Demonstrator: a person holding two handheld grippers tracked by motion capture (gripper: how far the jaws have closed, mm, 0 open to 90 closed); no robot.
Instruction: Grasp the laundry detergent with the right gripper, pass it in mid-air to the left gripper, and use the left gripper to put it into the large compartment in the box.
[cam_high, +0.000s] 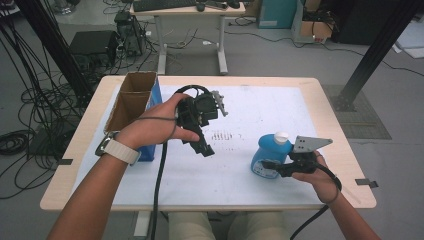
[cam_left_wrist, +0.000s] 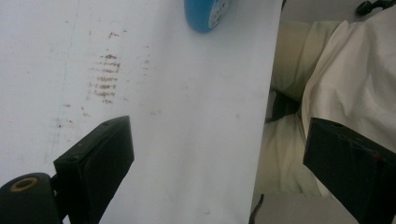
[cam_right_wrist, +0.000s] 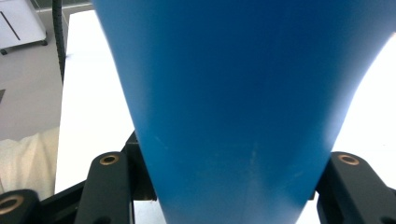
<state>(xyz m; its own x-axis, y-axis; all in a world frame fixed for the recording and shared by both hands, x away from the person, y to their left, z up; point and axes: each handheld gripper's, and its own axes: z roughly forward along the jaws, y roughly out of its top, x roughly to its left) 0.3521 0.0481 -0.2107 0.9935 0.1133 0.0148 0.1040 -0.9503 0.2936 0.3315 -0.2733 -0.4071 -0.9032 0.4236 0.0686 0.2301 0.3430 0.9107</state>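
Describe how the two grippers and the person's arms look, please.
Both grippers are black. The left gripper has blocky flat jaws; the right gripper shows brass-coloured rings at its jaw joints. Each carries a grey three-cornered plate with small holes and trails a black cable. The forearms are bare, without sleeves; the left wrist wears a watch with a pale band.

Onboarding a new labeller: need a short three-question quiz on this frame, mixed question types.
1. True or false: the right tongs grip the blue bottle.
2. The left tongs are: A) open with nothing between them, B) shut on the bottle, C) inside the cardboard box.
3. Fill in: the bottle's cap is ____ in colour.

Key: 1 true. 2 A. 3 white.
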